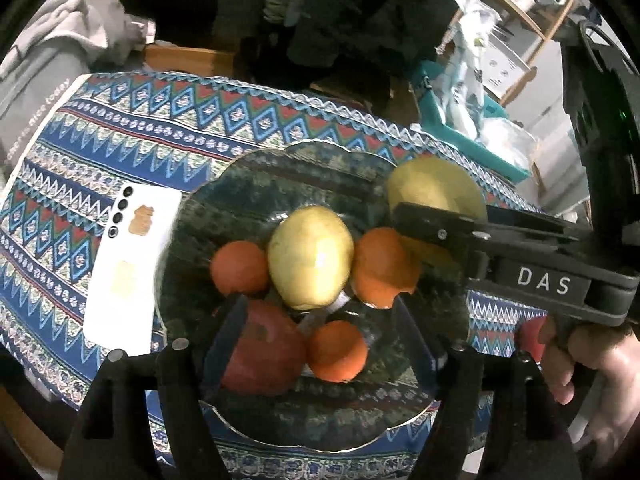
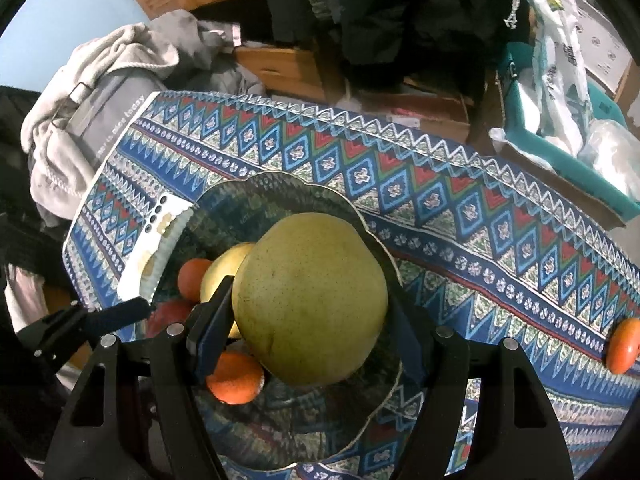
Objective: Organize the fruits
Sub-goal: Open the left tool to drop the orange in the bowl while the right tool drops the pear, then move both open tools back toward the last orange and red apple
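Risk of the big pear (image 2: 310,300), pinched in the right tongs (image 2: 308,320) above the plate (image 2: 280,188), rolling onto the crowded oranges (image 1: 384,266) once released; left tongs (image 1: 332,336) spread wide, holding nothing.

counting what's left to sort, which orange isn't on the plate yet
The orange at the far right of the right wrist view. It lies alone on the tablecloth, apart from the plate; the other oranges sit on the plate.

A desk (image 2: 460,200) draped in patterned cloth is seen bearing a dark plate (image 1: 280,176), a white phone (image 1: 132,264) and a stray orange (image 2: 623,345).
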Demonstrator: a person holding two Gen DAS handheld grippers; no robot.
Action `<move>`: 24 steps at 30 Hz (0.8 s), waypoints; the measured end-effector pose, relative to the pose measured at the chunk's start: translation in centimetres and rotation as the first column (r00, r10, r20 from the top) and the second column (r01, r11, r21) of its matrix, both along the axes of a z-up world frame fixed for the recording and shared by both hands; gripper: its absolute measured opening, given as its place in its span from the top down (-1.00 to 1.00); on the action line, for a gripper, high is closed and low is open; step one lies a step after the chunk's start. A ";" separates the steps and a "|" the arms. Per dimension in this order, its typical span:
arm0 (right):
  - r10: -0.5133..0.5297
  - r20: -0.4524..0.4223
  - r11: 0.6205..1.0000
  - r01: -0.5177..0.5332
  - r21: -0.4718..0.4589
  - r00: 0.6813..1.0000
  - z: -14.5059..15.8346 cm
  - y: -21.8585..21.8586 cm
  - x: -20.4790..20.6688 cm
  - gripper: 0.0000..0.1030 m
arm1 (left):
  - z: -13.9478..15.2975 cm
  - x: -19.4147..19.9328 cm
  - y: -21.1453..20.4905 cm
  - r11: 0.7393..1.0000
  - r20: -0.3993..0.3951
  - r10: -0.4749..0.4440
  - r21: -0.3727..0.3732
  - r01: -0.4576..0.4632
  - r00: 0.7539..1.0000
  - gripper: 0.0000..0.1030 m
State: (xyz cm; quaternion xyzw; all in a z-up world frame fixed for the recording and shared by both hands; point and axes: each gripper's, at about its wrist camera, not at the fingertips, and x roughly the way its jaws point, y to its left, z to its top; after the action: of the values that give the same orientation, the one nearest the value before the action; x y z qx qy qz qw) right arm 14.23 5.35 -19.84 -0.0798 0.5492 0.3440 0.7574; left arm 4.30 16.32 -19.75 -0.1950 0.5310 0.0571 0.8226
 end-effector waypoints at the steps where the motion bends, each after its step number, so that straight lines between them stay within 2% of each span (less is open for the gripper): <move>1: 0.007 0.003 1.000 -0.007 -0.008 1.000 0.0 0.3 0.0 -0.41 | 0.0 0.0 0.2 1.000 -0.001 0.004 -0.005 -0.004 1.000 -0.48; 5: 0.014 0.018 1.000 -0.014 -0.009 1.000 0.4 0.8 -0.2 -0.44 | 0.0 0.0 0.6 1.000 -0.001 0.015 -0.013 -0.015 1.000 -0.48; 10: 0.000 0.043 0.998 -0.002 0.056 0.999 2.2 0.5 -0.1 -0.44 | -0.1 0.0 0.4 1.000 -0.007 0.007 -0.009 -0.007 1.000 -0.48; 15: -0.011 0.048 0.997 0.008 0.072 0.999 3.6 0.3 0.0 -0.44 | 0.1 0.1 0.4 1.000 -0.001 0.004 -0.006 -0.004 1.000 -0.48; 24: -0.036 0.072 0.997 0.031 0.065 0.997 4.6 -1.5 -0.8 -0.44 | 1.0 0.0 -0.3 1.000 0.017 -0.013 0.018 0.013 1.000 -0.48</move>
State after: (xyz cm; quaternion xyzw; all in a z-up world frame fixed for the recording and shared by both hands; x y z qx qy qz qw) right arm 13.42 3.84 -15.22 -0.0588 0.5112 0.3454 0.7848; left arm 4.32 16.00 -18.76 -0.1846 0.5246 0.0550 0.8293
